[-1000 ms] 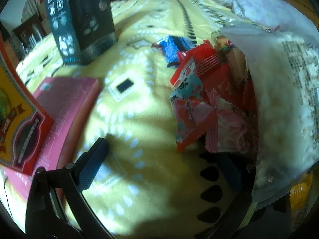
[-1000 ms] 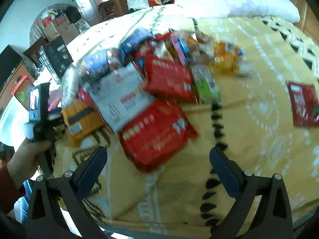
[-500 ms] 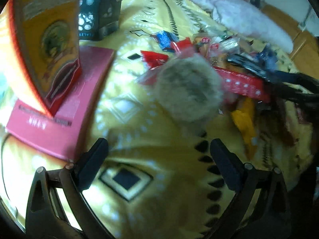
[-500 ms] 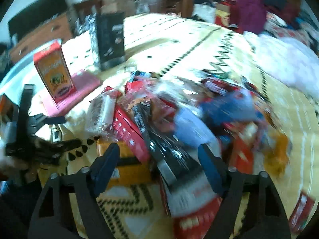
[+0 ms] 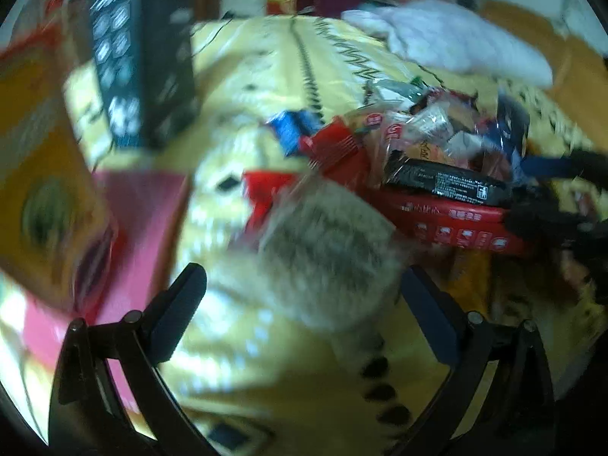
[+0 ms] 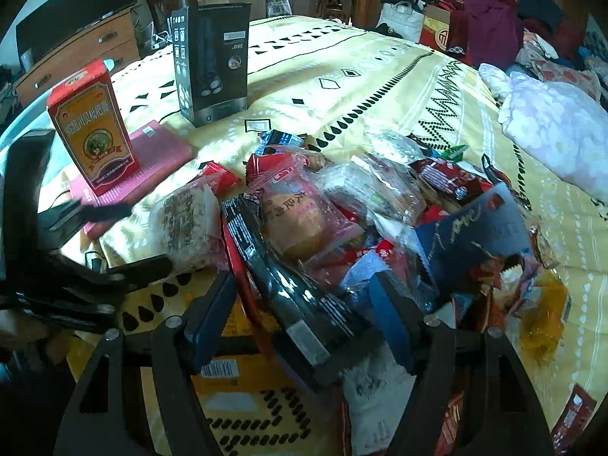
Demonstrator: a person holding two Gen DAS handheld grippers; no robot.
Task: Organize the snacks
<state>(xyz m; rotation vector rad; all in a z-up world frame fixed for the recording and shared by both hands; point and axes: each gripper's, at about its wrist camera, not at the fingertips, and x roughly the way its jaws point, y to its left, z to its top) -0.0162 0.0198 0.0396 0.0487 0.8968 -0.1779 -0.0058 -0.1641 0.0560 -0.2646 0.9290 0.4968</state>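
Yellow bedspread (image 6: 342, 87) under us, our right gripper (image 6: 304, 315) straddles the black packet (image 6: 304, 304) unclosed, left gripper (image 5: 304, 311) spread; neighbours at twelve o'clock could topple.

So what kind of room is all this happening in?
Most likely a bedroom at home: the snack pile lies on a yellow patterned bedspread, a white floral quilt is bunched at the far side, and a wooden dresser stands behind.

My left gripper (image 5: 302, 313): black frame, dark blue pads, silver pivot screws. My right gripper (image 6: 304, 317) looks identical, same blue pads (image 6: 209, 317).
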